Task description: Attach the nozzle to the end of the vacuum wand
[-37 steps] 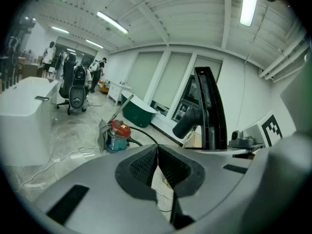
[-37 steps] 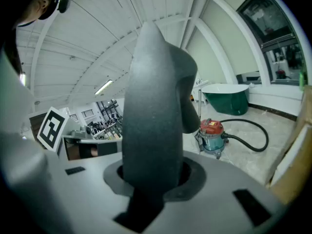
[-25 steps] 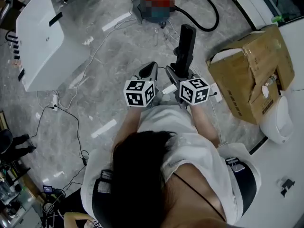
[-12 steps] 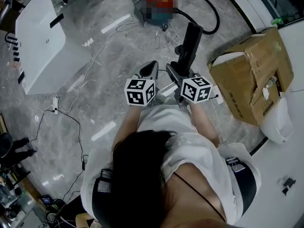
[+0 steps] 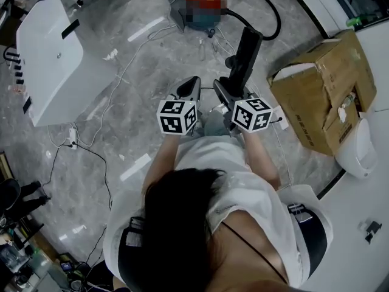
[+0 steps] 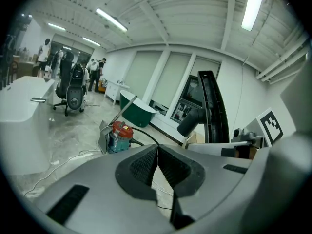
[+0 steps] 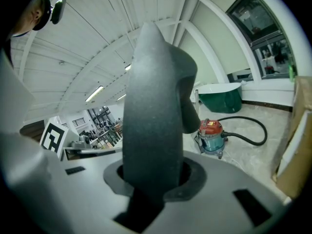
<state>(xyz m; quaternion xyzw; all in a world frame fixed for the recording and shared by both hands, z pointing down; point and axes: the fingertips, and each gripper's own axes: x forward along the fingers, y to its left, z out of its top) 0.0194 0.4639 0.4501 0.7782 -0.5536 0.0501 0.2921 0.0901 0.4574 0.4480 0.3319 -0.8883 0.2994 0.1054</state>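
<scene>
My right gripper [image 5: 230,90] is shut on the lower end of a long black nozzle [image 5: 246,56], which rises up and away from it over the floor. In the right gripper view the nozzle [image 7: 151,106] fills the gap between the jaws of the gripper [image 7: 151,172]. My left gripper [image 5: 193,83] is just left of it, shut and holding nothing; its pads meet in the left gripper view [image 6: 157,155], where the nozzle [image 6: 212,106] stands to the right. A red and teal vacuum cleaner [image 5: 200,11] sits on the floor ahead, with a black hose [image 5: 270,26]. A thin grey tube [image 6: 119,113] leans up beside the vacuum cleaner.
An open cardboard box [image 5: 322,96] stands on the right, with a white rounded object [image 5: 355,151] beside it. A large white unit [image 5: 48,59] is at the left. Cables [image 5: 91,151] trail over the grey marble floor. People and an office chair [image 6: 73,89] are far off.
Both grippers have drifted a little across the floor. The nozzle's far end has swung to the right, closer to the hose. Both grips are unchanged.
</scene>
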